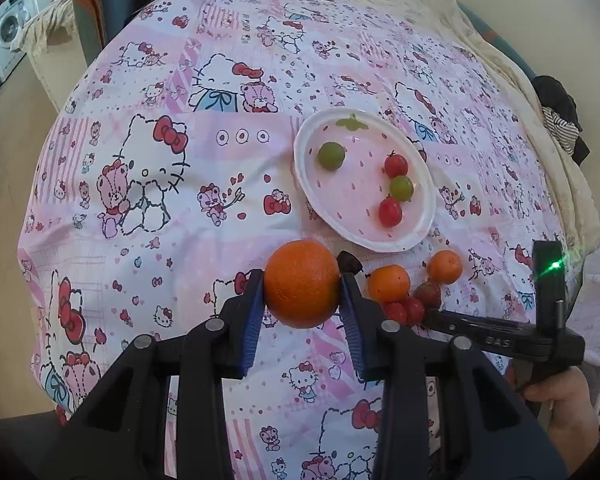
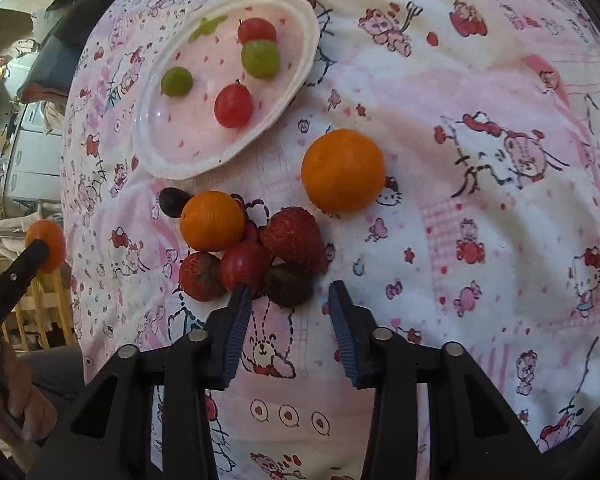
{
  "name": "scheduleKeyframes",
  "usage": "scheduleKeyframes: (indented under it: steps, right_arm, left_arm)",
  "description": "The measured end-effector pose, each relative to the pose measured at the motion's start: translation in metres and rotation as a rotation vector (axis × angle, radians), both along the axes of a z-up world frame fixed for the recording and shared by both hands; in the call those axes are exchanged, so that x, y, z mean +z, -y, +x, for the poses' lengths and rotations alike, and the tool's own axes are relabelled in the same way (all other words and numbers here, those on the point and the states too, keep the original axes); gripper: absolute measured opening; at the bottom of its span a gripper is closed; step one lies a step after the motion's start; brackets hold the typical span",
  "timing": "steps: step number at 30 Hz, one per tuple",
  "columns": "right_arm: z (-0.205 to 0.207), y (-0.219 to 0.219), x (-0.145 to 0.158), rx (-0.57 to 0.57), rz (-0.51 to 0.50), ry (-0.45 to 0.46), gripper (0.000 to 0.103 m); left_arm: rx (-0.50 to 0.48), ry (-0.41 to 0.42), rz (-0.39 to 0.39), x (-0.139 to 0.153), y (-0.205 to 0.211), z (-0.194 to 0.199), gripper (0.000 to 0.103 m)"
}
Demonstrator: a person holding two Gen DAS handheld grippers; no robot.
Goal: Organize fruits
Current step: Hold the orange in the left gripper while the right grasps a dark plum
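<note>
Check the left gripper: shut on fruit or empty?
Shut on an orange: the left gripper has both blue pads pressed against its sides, above the cloth.

Left gripper (image 1: pixel 302 292), right gripper (image 2: pixel 286 294): black frames, blue ribbed pads, silver round bolts

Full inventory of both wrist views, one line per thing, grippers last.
plate: 1, white and pink, on the cloth beyond the loose fruit
green fruits: 2, on the plate
red fruits: 2, on the plate
oranges: 3; two on the cloth, one held
strawberries: 2, red, in the cluster near the right gripper
red tomato: 1, between the strawberries
dark fruits: 2, in and behind the cluster
cloth: 1, pink cartoon print, under everything
left gripper: shut on an orange
right gripper: open, at the cluster
</note>
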State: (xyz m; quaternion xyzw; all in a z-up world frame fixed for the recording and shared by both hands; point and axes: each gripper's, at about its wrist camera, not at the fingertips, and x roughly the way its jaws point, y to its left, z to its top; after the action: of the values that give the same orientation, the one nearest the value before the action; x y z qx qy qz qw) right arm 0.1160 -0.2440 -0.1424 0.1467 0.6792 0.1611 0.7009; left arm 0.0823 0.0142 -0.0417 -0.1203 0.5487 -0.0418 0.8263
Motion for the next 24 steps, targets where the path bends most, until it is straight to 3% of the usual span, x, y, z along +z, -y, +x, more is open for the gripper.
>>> scheduleKeyframes:
  steps: [2,6,16,24]
  right_arm:
    - [0.002,-0.008,-0.004,0.023,-0.034,0.011,0.028]
    - [0.000,-0.014,-0.004,0.070,-0.067,0.036,0.026]
    - [-0.013,0.009,0.023,0.019,0.066,0.063,0.026]
    - [-0.004,0.026,0.074,-0.053,0.189,0.229,0.026]
  left_arm:
    - [-0.007,0.005,0.010,0.000,0.003,0.000,0.033]
    - [-0.003,0.008,0.032,-0.003,0.002,-0.001,0.033]
    - [0.016,0.008,0.055,-0.008,-0.003,0.002,0.033]
    - [0.026,0.108,0.084,0.008,-0.005,-0.002,0.033]
